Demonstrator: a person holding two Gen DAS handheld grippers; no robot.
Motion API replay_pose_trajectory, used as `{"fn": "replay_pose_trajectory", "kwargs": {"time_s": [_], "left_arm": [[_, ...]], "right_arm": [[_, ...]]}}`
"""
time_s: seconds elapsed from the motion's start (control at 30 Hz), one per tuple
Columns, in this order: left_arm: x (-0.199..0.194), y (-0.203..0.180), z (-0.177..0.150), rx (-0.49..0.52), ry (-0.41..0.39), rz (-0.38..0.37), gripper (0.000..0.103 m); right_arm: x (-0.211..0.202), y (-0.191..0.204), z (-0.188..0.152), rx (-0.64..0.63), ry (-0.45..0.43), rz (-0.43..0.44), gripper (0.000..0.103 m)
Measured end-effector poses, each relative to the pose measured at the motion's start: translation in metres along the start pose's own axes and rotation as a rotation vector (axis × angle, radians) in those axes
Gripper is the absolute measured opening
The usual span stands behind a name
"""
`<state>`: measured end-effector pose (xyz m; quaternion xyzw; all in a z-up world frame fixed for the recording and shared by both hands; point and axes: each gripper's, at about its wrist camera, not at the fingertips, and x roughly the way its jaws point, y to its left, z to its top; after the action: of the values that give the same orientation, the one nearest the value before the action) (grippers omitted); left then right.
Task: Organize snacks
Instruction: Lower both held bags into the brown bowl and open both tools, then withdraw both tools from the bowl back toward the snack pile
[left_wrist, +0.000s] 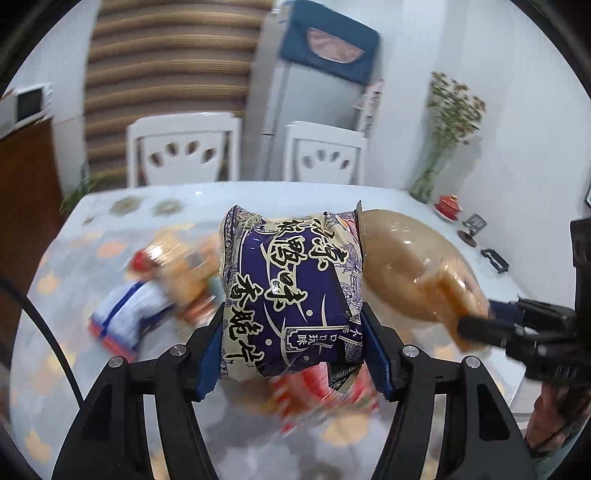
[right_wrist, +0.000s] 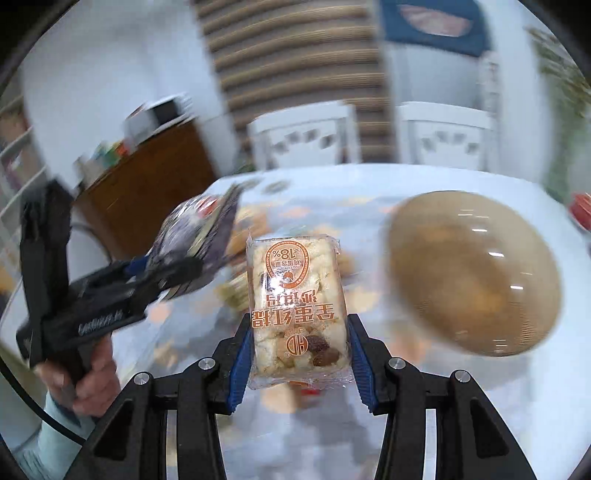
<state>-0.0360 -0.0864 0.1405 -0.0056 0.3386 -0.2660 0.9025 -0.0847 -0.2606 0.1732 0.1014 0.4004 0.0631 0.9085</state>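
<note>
Brown glossy bowl (right_wrist: 476, 273) on the table (left_wrist: 258, 199), round; contents blurred, can't tell. Left gripper (left_wrist: 291, 350) clamps one purple crinkly chip bag (left_wrist: 291, 291), lifted off the table. Right gripper (right_wrist: 299, 354) pinches one clear-wrapped puffed-rice cake (right_wrist: 295, 306), also in the air. More packets (left_wrist: 147, 295) lie blurred below. Two white chairs (left_wrist: 184, 147) behind.

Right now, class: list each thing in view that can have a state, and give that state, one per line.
Left gripper: shut on purple snack packet, lifted.
Right gripper: shut on clear-wrapped rice-puff bar, lifted.
Brown bowl: upright on the table.
Glass vase: upright, holding flowers.
</note>
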Motion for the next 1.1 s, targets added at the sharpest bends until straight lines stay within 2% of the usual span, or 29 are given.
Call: {"fn": "replay_pose_trajectory", "kwargs": {"time_s": [0.1,0.27,0.37,0.43,0.47,0.5,0.6,0.73,0.9,1.0,1.1], "left_arm": [[0.019,-0.023,0.014,0.027,0.017,-0.044,0.063],[0.064,-0.057,0.031,0.034,0.095,-0.122,0.063],[0.084,-0.072,0.037,0.025,0.126,-0.143,0.063],[0.096,-0.082,0.044,0.027,0.132,-0.158,0.066],[0.1,-0.086,0.046,0.033,0.132,-0.161,0.074],[0.105,-0.09,0.048,0.042,0.131,-0.154,0.079],[0.108,-0.095,0.051,0.061,0.122,-0.136,0.079],[0.094,-0.084,0.045,0.044,0.109,-0.138,0.079],[0.066,-0.055,0.032,0.009,0.082,-0.079,0.079],[0.043,-0.028,0.02,-0.022,0.067,-0.03,0.079],[0.014,0.012,-0.001,-0.079,0.051,0.032,0.079]], "right_arm": [[-0.008,-0.032,0.014,0.092,-0.014,-0.115,0.046],[-0.003,-0.088,0.017,0.243,0.046,-0.269,0.046],[0.003,-0.105,0.011,0.296,0.065,-0.297,0.046],[0.007,-0.114,0.013,0.318,0.07,-0.302,0.047],[0.01,-0.115,0.014,0.324,0.074,-0.308,0.05],[0.012,-0.121,0.016,0.329,0.072,-0.317,0.06],[0.013,-0.121,0.017,0.309,0.066,-0.351,0.062],[0.013,-0.115,0.012,0.284,0.072,-0.321,0.062],[0.014,-0.091,0.008,0.229,0.076,-0.249,0.062],[0.015,-0.072,0.007,0.186,0.082,-0.159,0.062],[0.019,-0.049,0.002,0.144,0.089,-0.028,0.062]]}}
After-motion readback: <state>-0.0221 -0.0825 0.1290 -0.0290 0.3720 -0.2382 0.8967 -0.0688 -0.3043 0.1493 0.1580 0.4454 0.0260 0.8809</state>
